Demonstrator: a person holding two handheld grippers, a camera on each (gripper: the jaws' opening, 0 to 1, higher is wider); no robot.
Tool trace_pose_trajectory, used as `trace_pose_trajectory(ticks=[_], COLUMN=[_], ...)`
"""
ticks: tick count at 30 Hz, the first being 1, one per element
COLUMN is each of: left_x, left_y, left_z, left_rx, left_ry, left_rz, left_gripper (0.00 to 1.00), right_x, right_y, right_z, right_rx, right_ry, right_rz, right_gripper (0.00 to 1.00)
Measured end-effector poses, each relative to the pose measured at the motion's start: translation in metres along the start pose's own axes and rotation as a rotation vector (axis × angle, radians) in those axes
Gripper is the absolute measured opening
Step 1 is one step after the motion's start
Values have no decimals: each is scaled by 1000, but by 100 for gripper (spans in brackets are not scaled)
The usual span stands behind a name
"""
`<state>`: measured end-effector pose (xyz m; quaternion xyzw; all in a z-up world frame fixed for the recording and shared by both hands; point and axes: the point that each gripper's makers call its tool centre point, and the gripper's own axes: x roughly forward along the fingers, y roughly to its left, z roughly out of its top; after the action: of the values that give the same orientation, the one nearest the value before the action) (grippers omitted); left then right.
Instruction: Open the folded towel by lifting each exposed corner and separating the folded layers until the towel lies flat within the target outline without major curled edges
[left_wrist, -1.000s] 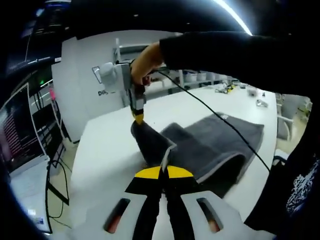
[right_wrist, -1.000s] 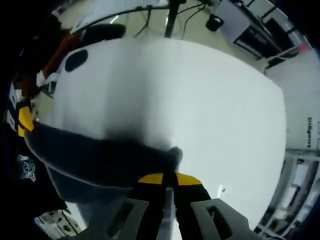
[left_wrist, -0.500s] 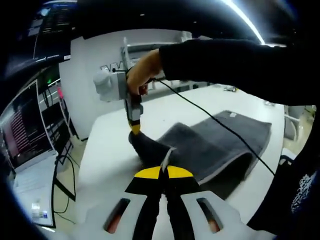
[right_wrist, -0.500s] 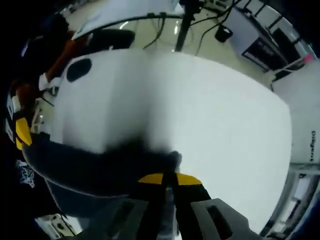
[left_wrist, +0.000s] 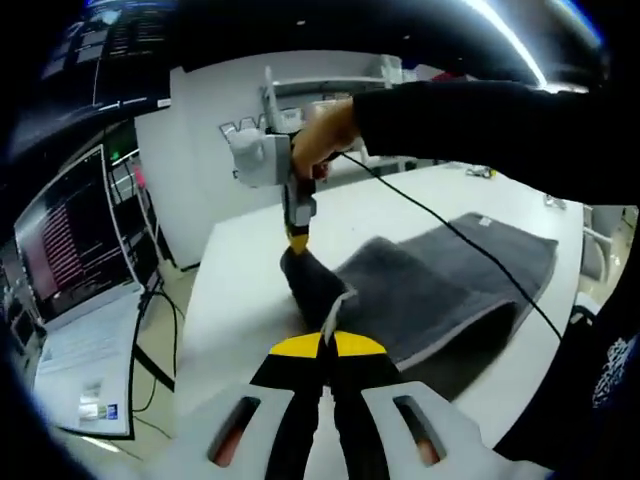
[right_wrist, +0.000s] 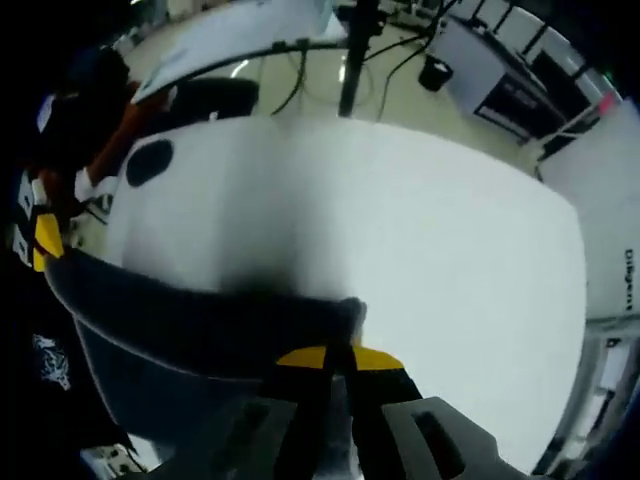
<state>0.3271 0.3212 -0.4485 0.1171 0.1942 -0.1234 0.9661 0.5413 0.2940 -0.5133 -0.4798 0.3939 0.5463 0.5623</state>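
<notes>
Both grippers have carried the towel's (left_wrist: 430, 290) near edge a little higher off the white tabletop (left_wrist: 240, 290), its far part still lying flat. Each corner is pinched: left gripper (left_wrist: 325, 340) and right gripper (right_wrist: 338, 352) have jaws pressed together on cloth. Unfolding is mid-way; next, I judge, the lifted layer wants drawing outward and laying down flat.

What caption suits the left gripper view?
Both tongs, left and right, pinch a grey towel over a white table.
</notes>
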Motion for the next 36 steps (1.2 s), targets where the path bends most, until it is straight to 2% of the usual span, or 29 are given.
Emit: trace_pose_trajectory(ticks=[10,12,20,25,29,36], left_x=[-5,-5,-5,-3,-2,-5], left_y=[16,20,37,49,59,57], left_z=[-8,-9,-18,-22,-32,-48], left_rx=[13,12,13,29,50,34], left_ry=[27,31,52,64,98,120], left_rz=[42,48,80,100,122,129], left_gripper=[1,1,1,1,1,1], right_x=[6,7,14,23,27,37], right_y=[5,-5,-15,-18,-21,-20], right_z=[25,34,55,59,63,65], right_rx=[-40,-47,-65,-75,-62,-62], right_ry=[-40,-40,-58,-52,-72,-76], right_rz=[-11,-12,-26,-37,-51,-55], right_gripper=[2,3,3,3,3,3])
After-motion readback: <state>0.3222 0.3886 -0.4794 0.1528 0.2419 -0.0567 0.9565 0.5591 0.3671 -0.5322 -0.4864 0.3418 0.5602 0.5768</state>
